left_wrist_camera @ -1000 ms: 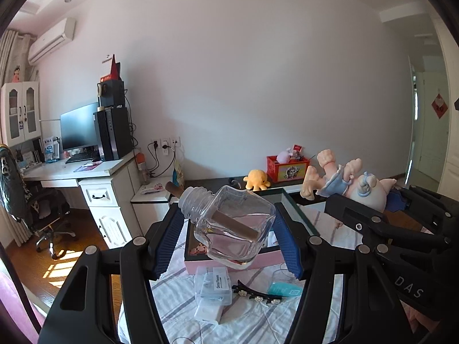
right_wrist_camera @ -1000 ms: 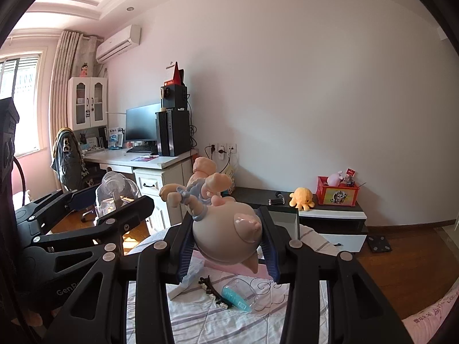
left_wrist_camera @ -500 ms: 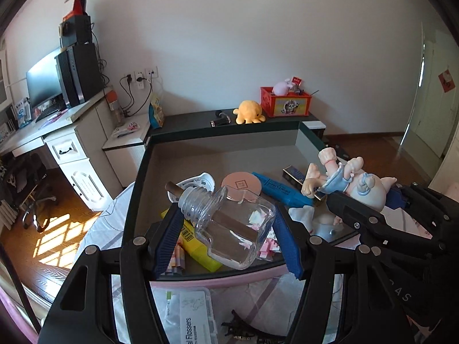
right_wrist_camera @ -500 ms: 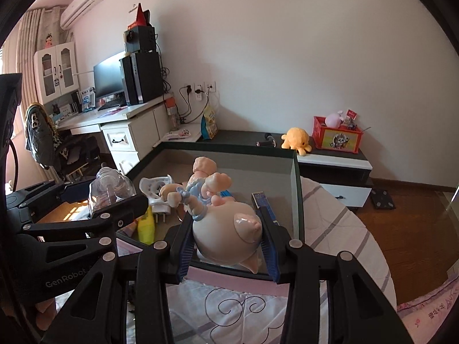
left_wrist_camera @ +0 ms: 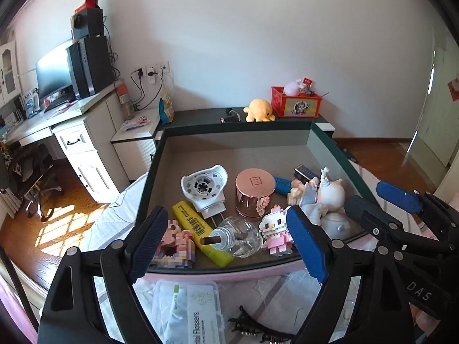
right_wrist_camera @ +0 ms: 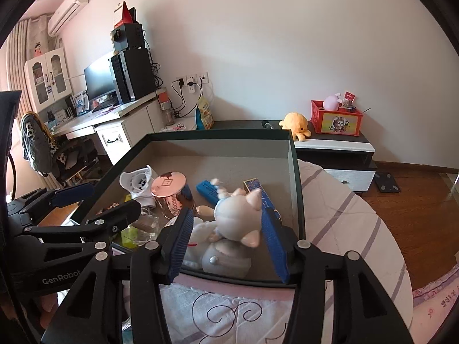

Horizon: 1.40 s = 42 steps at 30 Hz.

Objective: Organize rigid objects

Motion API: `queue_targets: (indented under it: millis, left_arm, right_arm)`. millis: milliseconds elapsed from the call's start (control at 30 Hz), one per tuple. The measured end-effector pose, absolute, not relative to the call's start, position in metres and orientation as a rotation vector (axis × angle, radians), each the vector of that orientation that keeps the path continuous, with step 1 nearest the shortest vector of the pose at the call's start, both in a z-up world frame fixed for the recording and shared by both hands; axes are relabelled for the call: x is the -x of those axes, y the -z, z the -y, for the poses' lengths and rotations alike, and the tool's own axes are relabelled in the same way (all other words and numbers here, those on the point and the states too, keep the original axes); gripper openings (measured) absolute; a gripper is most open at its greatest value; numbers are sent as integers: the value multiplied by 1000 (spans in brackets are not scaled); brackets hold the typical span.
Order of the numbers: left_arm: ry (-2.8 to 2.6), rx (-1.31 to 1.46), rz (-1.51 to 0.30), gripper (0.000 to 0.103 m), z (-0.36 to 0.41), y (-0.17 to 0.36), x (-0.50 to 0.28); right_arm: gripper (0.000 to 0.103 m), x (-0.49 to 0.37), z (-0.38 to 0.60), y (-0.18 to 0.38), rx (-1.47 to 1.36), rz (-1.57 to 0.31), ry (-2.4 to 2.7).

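From the left wrist, the left gripper (left_wrist_camera: 226, 246) is spread wide and holds nothing, above the near edge of a dark-rimmed box (left_wrist_camera: 238, 127) on a striped bedsheet (left_wrist_camera: 120, 209). The glass bottle (left_wrist_camera: 238, 236) lies on its side on the box's grey floor, between a yellow pack (left_wrist_camera: 200, 232) and a pink block figure (left_wrist_camera: 275, 236); behind them are a white plug device (left_wrist_camera: 205, 186) and a copper tin (left_wrist_camera: 254, 193). The pig doll (left_wrist_camera: 324, 197) lies by the right wall. Beyond, a white wall, a desk (left_wrist_camera: 57, 120) with a monitor (left_wrist_camera: 54, 77), wood floor (left_wrist_camera: 43, 229) and a low cabinet (left_wrist_camera: 258, 114). From the right wrist, the right gripper (right_wrist_camera: 226, 240) is also spread, its pads either side of the blurred doll (right_wrist_camera: 238, 215); I cannot tell whether they touch it. An air conditioner (right_wrist_camera: 68, 8) hangs upper left.
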<state>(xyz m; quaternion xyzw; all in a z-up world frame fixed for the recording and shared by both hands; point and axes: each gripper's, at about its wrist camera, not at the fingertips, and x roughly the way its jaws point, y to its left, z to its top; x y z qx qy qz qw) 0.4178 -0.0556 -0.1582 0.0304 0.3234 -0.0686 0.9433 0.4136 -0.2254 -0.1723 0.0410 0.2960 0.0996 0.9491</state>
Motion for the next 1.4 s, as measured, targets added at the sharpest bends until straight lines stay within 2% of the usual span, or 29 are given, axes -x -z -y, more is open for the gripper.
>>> queue_targets:
  millis: [67,167,433,567,633,967,1400]
  left_arm:
    - [128,-51,-613,96,47,143,-395]
    - [105,-48,-511,102,36,118,-351]
    - [45,-44,-317,103,16,69,-229]
    - [28,-19,-262,103,4,55,-176]
    - [32,-12,-242,103,0,49,-154]
    - [4,-6,-131,103,-7,23,-66]
    - [-1,-4,-74,103,-8,14,-31]
  right_arm:
    - [77,-393,225,158,-98,-569,-200]
    - [81,-355,220,135,-102,-513,-220]
    - [84,-240,197,79,-49,-340,-202]
    - [94,-189,188,63,-17,-279,-168]
    - [103,-164,185,55,-9,-247,-165]
    - [103,-75,173,28,1,-122,-147]
    - [103,-36,171,17,10,-63,-126]
